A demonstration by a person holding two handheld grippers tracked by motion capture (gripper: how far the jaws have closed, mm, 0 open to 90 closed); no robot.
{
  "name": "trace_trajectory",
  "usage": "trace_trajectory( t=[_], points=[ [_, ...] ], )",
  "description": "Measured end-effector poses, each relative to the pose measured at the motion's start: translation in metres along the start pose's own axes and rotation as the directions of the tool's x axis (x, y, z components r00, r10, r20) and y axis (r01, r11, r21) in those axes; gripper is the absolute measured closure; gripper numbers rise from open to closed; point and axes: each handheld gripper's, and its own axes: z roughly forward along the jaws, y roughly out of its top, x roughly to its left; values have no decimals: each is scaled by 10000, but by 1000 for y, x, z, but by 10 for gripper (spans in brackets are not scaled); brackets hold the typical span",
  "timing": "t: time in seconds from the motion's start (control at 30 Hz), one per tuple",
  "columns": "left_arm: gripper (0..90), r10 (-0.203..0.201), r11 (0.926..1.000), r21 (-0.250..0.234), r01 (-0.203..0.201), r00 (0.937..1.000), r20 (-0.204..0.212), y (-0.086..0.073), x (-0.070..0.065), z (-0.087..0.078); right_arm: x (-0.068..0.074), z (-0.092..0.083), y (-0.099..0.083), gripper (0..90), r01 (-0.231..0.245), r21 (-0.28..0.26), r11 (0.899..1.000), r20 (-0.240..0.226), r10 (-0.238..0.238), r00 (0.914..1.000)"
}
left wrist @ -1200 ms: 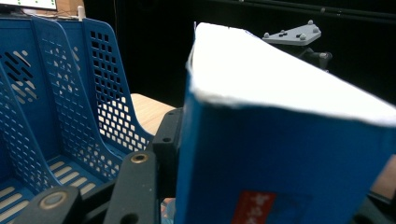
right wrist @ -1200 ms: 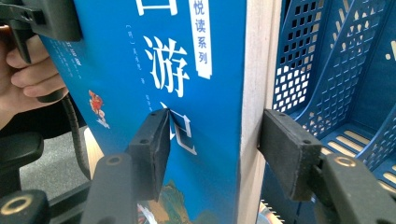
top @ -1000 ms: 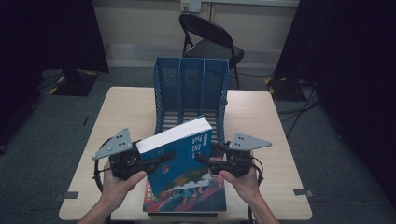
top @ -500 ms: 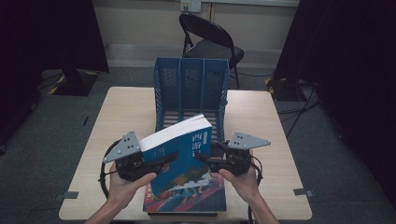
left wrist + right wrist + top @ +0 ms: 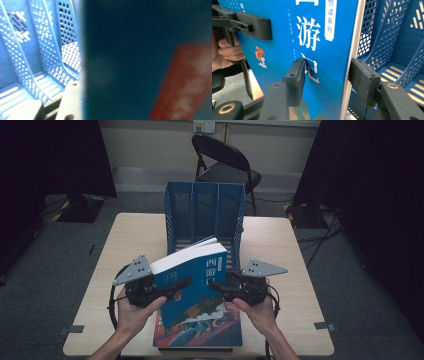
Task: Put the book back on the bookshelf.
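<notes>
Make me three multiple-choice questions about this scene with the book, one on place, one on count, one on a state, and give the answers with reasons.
1. Where does the blue file rack stand?
A. Behind the lifted book
B. On the chair
C. On the floor

2. How many books are on the table?
A. One
B. Two
C. Four

3. How is the lifted book positioned?
A. Flat on the table
B. Raised and tilted between both hand-held grippers
C. Standing inside the rack

Answers:
1 A, the rack sits mid-table beyond the book.
2 B, a second book lies flat beneath the lifted one.
3 B, the left hand-held gripper and right hand-held gripper hold its two sides above the table.
</notes>
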Motion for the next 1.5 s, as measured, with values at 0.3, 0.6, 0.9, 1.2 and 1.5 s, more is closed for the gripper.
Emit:
trace_trajectory(
  t=[0.3,0.6,0.9,1.2,1.5],
  points=[
    [604,-291,9995,146,286,9989,367,1,3,-4,-7,0,-2,451,-135,-24,9999,-461,134,9988],
    [610,-484,9984,323,472,9982,363,3,7,-7,-10,-17,-17,395,-283,240,9993,-54,284,9996],
    [612,-734,9953,639,732,9973,-3,4,15,-22,-26,-40,-45,369,-990,445,9941,605,963,9935],
    [612,-1124,9906,750,1143,9932,-289,6,25,-31,-33,-48,-51,367,-1132,426,9927,828,1094,9905],
    [614,-1732,9834,471,1753,9839,-443,7,39,-47,-40,-62,-69,361,-1565,523,9863,1252,1490,9809]
  ],
)
